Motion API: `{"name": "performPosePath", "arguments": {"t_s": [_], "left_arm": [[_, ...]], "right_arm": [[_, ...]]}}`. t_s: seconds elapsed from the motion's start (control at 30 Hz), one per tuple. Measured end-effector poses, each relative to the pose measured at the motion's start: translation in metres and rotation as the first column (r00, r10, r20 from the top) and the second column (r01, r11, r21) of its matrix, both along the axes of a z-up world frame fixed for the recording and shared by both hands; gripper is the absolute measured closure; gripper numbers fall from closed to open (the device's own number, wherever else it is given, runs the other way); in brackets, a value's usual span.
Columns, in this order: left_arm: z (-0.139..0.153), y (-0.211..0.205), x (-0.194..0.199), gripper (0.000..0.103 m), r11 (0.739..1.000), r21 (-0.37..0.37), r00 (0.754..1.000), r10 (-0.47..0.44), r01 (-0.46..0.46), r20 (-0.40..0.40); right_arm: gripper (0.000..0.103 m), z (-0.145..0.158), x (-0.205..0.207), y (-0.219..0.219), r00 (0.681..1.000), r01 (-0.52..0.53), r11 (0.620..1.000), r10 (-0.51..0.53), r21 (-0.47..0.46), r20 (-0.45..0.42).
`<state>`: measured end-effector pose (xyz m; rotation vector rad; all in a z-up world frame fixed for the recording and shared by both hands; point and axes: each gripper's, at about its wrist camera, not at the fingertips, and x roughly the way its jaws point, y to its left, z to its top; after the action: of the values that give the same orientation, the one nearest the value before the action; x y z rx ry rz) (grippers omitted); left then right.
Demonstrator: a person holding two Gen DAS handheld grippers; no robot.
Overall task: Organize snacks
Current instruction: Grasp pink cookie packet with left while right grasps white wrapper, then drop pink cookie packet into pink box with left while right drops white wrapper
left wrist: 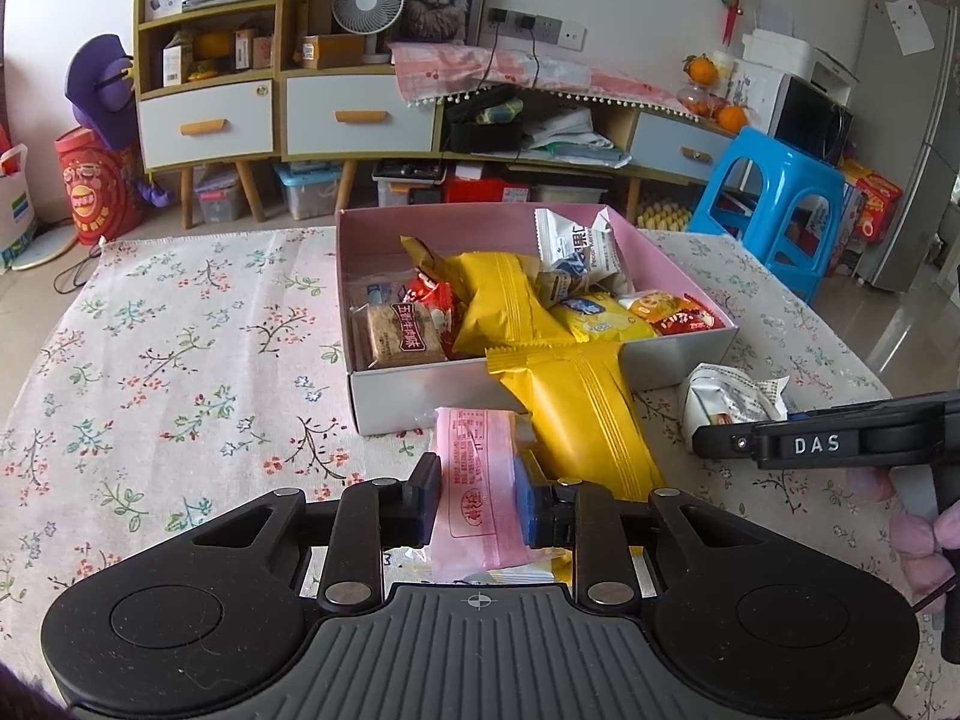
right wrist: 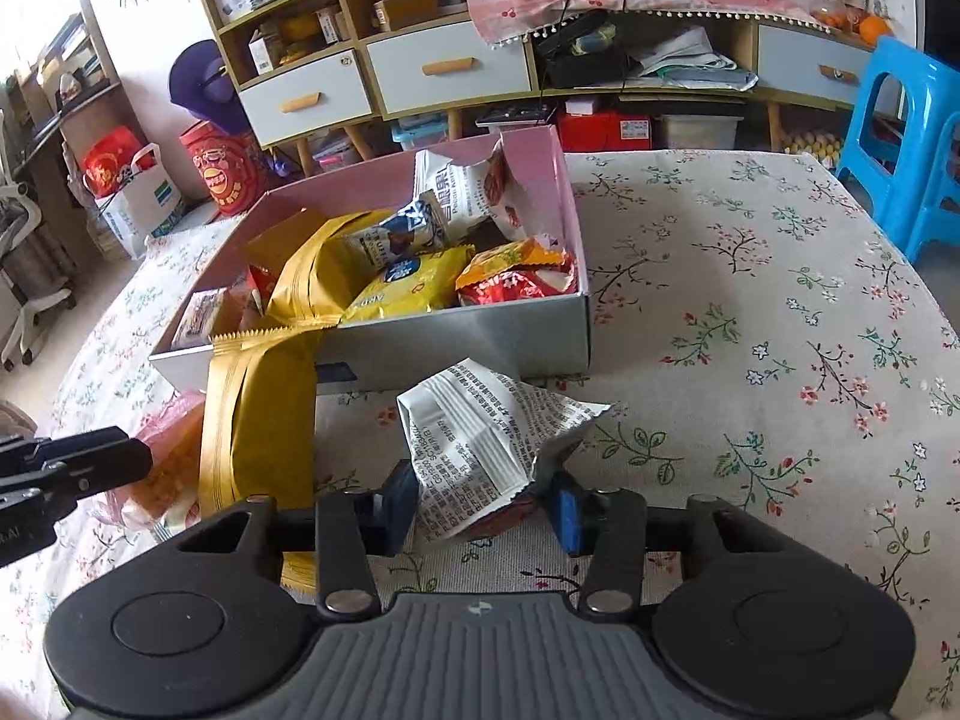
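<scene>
An open box (left wrist: 420,396) (right wrist: 480,336) with a pink inside stands on the flowered tablecloth, full of several snack packets. A yellow packet (left wrist: 576,414) (right wrist: 258,414) leans against its front wall. In the left wrist view my left gripper (left wrist: 483,507) is shut on a pink packet (left wrist: 480,492), just in front of the box. In the right wrist view my right gripper (right wrist: 480,507) is shut on a crumpled white printed packet (right wrist: 480,444), which lies before the box's front wall. The right gripper shows in the left view (left wrist: 708,441) beside that white packet (left wrist: 726,399).
The table (left wrist: 180,360) (right wrist: 750,300) carries a floral cloth. Behind it stand low cabinets with drawers (left wrist: 360,114), a small fan (left wrist: 366,3), a blue plastic stool (left wrist: 780,204) (right wrist: 900,138), storage bins on the floor and a red drum (left wrist: 96,180).
</scene>
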<state>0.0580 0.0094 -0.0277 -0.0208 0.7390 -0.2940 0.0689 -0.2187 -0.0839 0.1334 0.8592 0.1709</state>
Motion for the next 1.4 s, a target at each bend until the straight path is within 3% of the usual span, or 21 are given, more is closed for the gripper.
{"name": "performPosePath", "arguments": {"t_s": [0.77, 0.93, 1.1, 1.27, 1.33, 1.4], "left_arm": [[0.002, 0.011, 0.006, 0.080, 0.998, -0.063, 1.000, 0.014, -0.016, -0.028], [0.010, 0.018, 0.005, 0.091, 0.996, -0.089, 1.000, 0.024, -0.025, -0.016], [0.009, 0.020, 0.009, 0.091, 0.994, -0.111, 0.999, 0.006, -0.011, -0.043], [0.005, 0.017, 0.009, 0.072, 0.996, -0.085, 0.999, 0.006, -0.010, -0.050], [0.002, 0.015, 0.009, 0.047, 0.996, -0.083, 0.999, 0.003, -0.008, -0.052], [-0.001, 0.012, 0.010, 0.046, 0.997, -0.080, 0.998, -0.006, 0.001, -0.062]], "right_arm": [[0.072, 0.017, -0.002, -0.006, 0.999, 0.029, 0.995, -0.027, 0.098, -0.020], [0.072, 0.027, -0.004, -0.010, 1.000, 0.031, 0.991, -0.031, 0.131, -0.006], [0.072, 0.034, -0.006, -0.013, 0.999, 0.034, 0.988, -0.035, 0.153, 0.006], [0.072, 0.033, -0.005, -0.010, 1.000, 0.031, 0.989, -0.032, 0.146, 0.001], [0.072, 0.032, -0.005, -0.010, 1.000, 0.030, 0.988, -0.030, 0.149, -0.003], [0.072, 0.032, -0.004, -0.008, 1.000, 0.027, 0.989, -0.027, 0.142, -0.002]]}}
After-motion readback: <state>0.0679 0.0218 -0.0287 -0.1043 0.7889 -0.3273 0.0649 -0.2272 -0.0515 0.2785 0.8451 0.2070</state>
